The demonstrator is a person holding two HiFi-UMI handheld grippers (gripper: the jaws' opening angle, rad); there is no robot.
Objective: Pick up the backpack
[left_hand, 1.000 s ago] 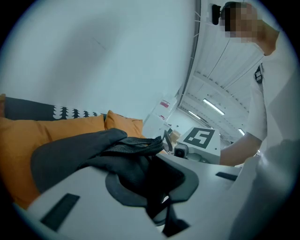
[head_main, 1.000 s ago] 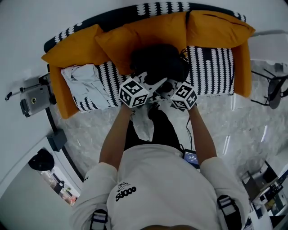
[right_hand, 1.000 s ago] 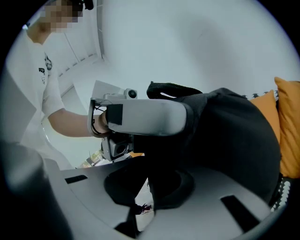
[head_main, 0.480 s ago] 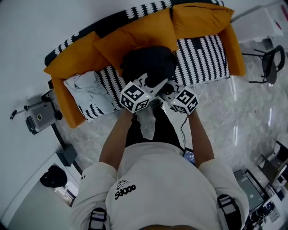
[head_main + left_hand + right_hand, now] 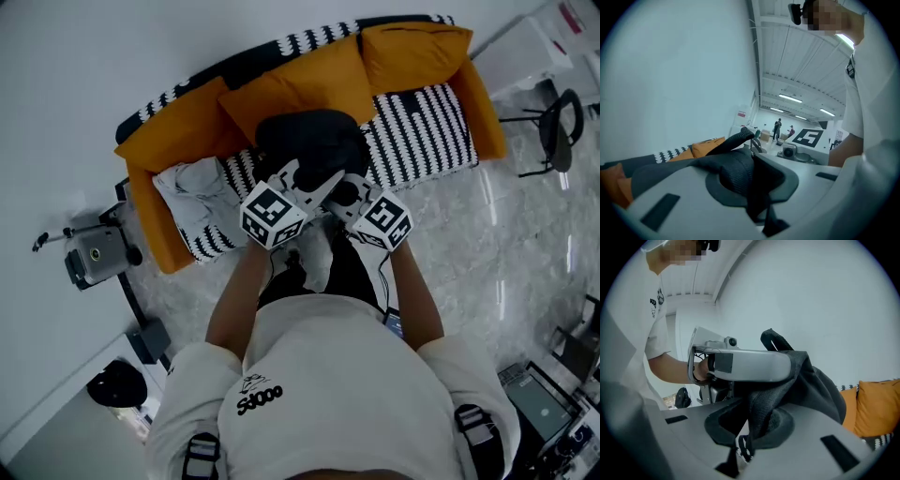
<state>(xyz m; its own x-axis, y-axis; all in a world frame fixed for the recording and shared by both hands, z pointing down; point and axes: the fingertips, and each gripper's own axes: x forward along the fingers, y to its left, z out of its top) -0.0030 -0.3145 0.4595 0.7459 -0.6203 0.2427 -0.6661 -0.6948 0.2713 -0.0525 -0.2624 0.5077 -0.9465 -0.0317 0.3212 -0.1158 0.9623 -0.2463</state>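
The black backpack [image 5: 309, 145] hangs in front of the person, above the black-and-white sofa seat [image 5: 422, 131]. My left gripper [image 5: 314, 183] is shut on one black mesh shoulder strap [image 5: 736, 171]. My right gripper [image 5: 339, 192] is shut on the other strap [image 5: 761, 408], close beside the left one. In the right gripper view the bag's dark body [image 5: 820, 385] hangs beyond the jaws, and the left gripper [image 5: 740, 364] shows just above. A strap loop [image 5: 736, 140] sticks up past the left jaws.
Orange cushions [image 5: 300, 80] line the sofa back. A pale grey garment [image 5: 197, 192] lies on the sofa's left end. A camera on a tripod [image 5: 94, 253] stands left of the sofa, a black chair [image 5: 553, 122] at the right. The floor is marble.
Both grippers have risen with the straps still in them, and the backpack has come up off the sofa seat. The head view has shifted so the sofa sits further off.
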